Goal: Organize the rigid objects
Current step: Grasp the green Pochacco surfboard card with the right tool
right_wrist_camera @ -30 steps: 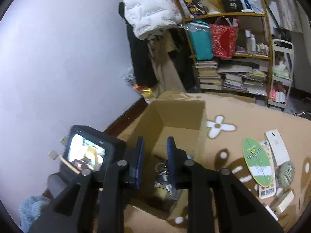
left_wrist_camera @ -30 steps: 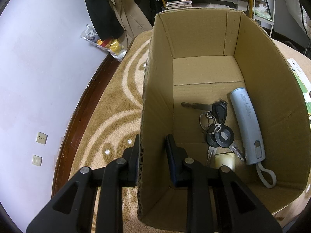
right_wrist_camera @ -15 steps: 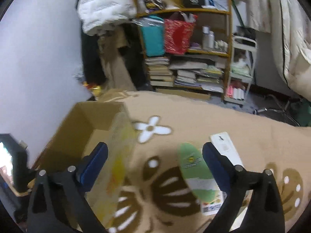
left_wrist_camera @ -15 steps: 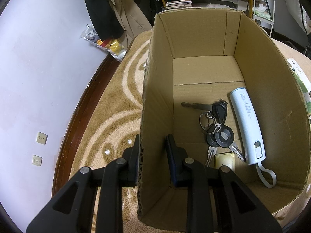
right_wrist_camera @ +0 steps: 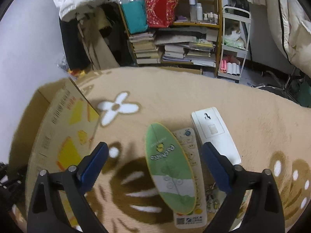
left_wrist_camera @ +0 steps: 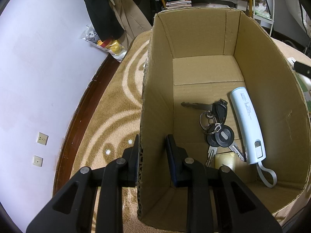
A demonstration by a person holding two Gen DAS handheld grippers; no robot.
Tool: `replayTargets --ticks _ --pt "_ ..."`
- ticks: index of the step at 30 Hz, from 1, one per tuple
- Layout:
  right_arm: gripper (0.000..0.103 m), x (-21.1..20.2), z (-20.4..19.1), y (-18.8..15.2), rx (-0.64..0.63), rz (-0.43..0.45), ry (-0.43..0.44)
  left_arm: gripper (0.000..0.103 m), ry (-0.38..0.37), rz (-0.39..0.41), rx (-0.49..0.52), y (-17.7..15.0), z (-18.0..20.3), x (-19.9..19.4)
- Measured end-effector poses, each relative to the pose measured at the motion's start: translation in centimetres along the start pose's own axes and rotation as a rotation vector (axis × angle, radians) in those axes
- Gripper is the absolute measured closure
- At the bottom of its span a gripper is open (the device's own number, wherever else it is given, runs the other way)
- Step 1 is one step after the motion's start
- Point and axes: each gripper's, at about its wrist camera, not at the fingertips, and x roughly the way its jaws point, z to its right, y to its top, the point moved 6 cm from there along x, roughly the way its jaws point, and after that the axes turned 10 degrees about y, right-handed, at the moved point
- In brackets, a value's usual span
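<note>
My left gripper (left_wrist_camera: 152,147) is shut on the left wall of an open cardboard box (left_wrist_camera: 155,97), one finger outside and one inside. On the box floor lie a bunch of keys (left_wrist_camera: 215,124), a pale blue power bank (left_wrist_camera: 246,128) with a strap, and a small gold card (left_wrist_camera: 225,161). My right gripper (right_wrist_camera: 155,161) hangs open above the beige rug, over a green oval board (right_wrist_camera: 169,165). Under the board lies a white remote (right_wrist_camera: 189,153), and a white rectangular device (right_wrist_camera: 215,134) sits to its right. The box's printed outer wall (right_wrist_camera: 58,139) is at the left.
A patterned beige rug (right_wrist_camera: 194,89) covers the surface. Behind it stand a crowded bookshelf (right_wrist_camera: 175,44), a white trolley (right_wrist_camera: 235,44) and hanging clothes (right_wrist_camera: 77,0). A white wall with sockets (left_wrist_camera: 40,147) runs along the left. A bag (left_wrist_camera: 105,44) lies by the skirting.
My right gripper has opened wide and swung right from above the box to over the green board. The left gripper still grips the box wall, unmoved.
</note>
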Motion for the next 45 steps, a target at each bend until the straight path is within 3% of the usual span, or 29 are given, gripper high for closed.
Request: replayTargets --ticks 5,10,21,31,35,45 --pt "0.007 1.0 0.8 -0.6 0.017 -0.026 0.003 0.079 0.000 -0.001 -0.001 0.0 0.0 0.0" --pt "0.017 1.9 0.7 -1.6 0.029 -0.048 0.000 0.079 -0.002 0.000 -0.001 0.0 0.0 0.0" --pt "0.018 2.1 1.1 -1.6 0.018 -0.021 -0.025 0.079 0.001 0.002 0.001 0.0 0.0 0.0" --pt "0.018 2.4 1.8 -1.5 0.070 -0.024 0.022 0.079 -0.001 0.000 -0.002 0.0 0.1 -0.1" --pt "0.018 2.6 1.7 -2.0 0.095 -0.051 0.077 0.079 0.000 -0.001 -0.001 0.0 0.1 0.0" --pt "0.029 2.0 1.0 -2.3 0.072 -0.031 0.047 0.079 -0.001 -0.001 -0.003 0.1 0.0 -0.1"
